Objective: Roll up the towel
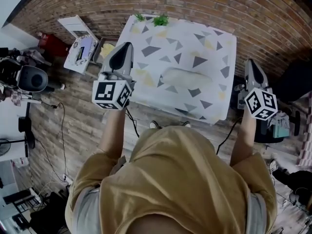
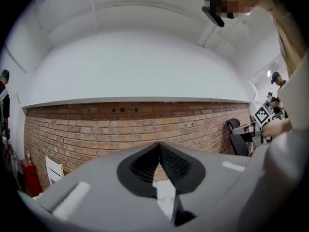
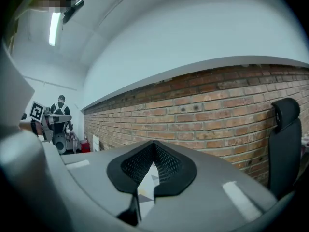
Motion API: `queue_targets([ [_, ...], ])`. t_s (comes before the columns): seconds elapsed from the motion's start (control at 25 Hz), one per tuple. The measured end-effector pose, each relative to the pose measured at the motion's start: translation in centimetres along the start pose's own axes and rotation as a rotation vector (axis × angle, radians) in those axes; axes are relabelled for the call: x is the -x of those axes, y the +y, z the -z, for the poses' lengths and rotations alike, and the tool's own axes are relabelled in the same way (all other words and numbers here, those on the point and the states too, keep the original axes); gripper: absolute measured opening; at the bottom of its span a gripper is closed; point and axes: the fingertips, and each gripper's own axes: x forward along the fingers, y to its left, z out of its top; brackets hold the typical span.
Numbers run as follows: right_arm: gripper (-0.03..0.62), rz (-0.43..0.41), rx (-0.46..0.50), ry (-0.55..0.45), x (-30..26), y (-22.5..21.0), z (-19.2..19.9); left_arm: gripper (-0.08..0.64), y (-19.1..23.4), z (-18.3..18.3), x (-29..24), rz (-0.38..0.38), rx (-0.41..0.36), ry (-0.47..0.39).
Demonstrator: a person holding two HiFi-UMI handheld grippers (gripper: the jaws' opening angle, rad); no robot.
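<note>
Towel (image 1: 187, 77) shows in the head view as a pale, long lump across the middle of the surface (image 1: 214, 48). That surface is covered with a white cloth printed with grey and yellow triangles. The lump runs left to right and looks bunched or already rolled, but the head view is too soft to tell which. Small green plants (image 1: 160, 19) stand at the far edge, against the brick wall (image 1: 195, 4).

Neither gripper is working on the towel, so I judge the step in hand to be either the approach to it or the finish. If rolling is yet to be done, both grippers should come down to the near long edge. One should go toward each end, so that the cloth is pinched evenly. They should then turn the edge over together and at the same pace. An uneven start would probably make the roll cone-shaped or let it drift sideways. The patterned cloth underneath could also be caught up, so the pinch should take only the towel.

The left gripper (image 1: 126, 47) is held up over the left side of the surface, well clear of the towel. In its own view the jaws meet at the tips with nothing between them. The right gripper (image 1: 250, 62) is off the right edge, likewise closed tip to tip and empty, aimed level at the brick wall.
</note>
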Motion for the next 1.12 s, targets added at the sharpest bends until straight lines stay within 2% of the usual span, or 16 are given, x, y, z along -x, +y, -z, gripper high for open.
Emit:
queue_targets([
  [0.28,0.005,0.057,0.074,-0.046,3.4,-1.0,-2.2,0.063,0.0,-4.1,2.3,-0.023,-0.083,-0.064],
  [0.44,0.005,0.086,0.137,-0.042,5.3,-1.3,-3.2,0.063,0.1,-5.3,3.9,-0.045,-0.087,-0.072],
  [0.6,0.005,0.107,0.148,-0.054,7.0,-1.3,-4.2,0.063,0.4,-4.8,5.2,-0.060,-0.087,-0.047],
  [0.8,0.005,0.127,0.160,-0.024,8.9,-1.0,-3.9,0.063,1.7,-4.0,7.1,-0.100,-0.067,-0.026],
  [1.12,0.005,0.087,0.125,-0.043,7.9,3.6,-3.3,0.063,2.2,-3.0,8.9,-0.117,-0.067,-0.020],
])
